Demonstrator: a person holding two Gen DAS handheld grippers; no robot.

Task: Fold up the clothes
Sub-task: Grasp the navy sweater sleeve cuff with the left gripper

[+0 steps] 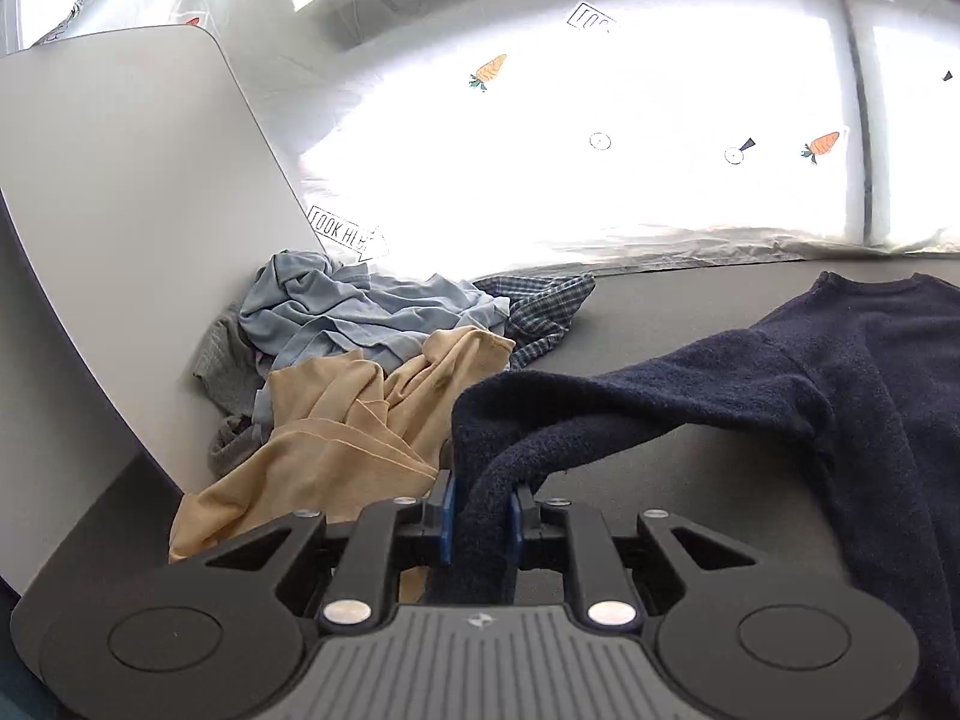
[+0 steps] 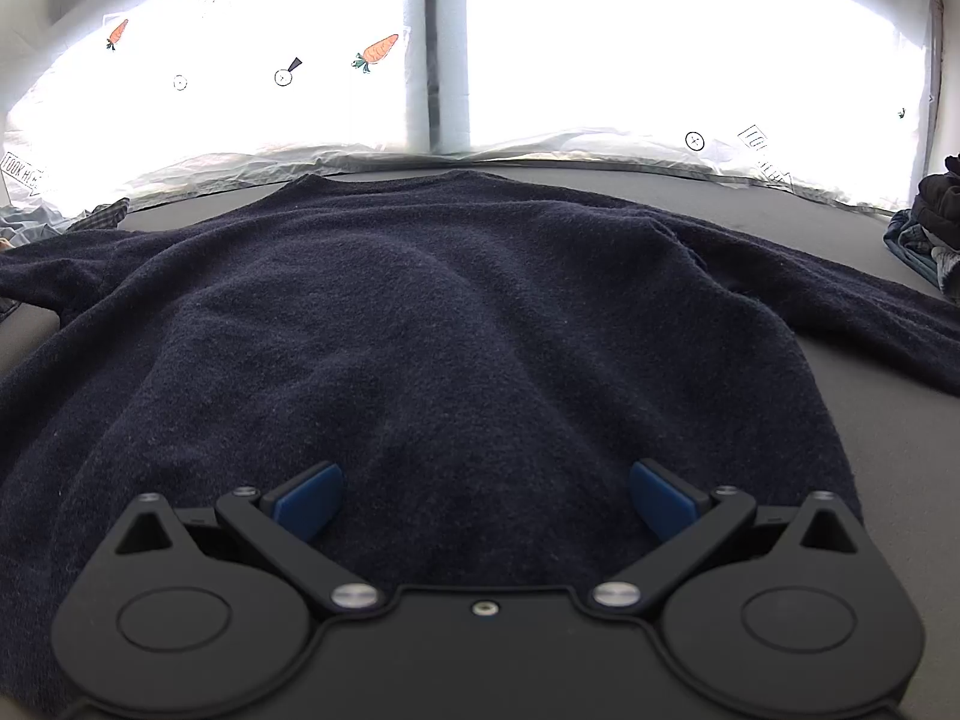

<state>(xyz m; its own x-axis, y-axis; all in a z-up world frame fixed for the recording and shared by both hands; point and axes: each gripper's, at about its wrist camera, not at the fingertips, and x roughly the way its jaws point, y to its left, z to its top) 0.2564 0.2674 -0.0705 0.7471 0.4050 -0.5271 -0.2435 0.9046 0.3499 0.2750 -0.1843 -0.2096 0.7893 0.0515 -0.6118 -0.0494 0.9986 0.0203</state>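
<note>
A navy knit sweater (image 2: 456,300) lies spread flat on the dark grey table (image 2: 900,456), neck toward the window and sleeves out to both sides. My left gripper (image 1: 480,507) is shut on the end of the sweater's left sleeve (image 1: 630,402), which is lifted and bends back toward the body (image 1: 888,372). My right gripper (image 2: 486,501) is open, its blue pads (image 2: 309,498) wide apart just above the sweater's lower middle, holding nothing.
A heap of unfolded clothes lies to the left: a tan shirt (image 1: 336,426), a light blue shirt (image 1: 354,312), a plaid shirt (image 1: 540,306), a grey piece (image 1: 225,360). A grey board (image 1: 120,210) leans behind them. Dark folded clothes (image 2: 936,216) sit far right. A printed curtain (image 1: 600,150) hangs behind.
</note>
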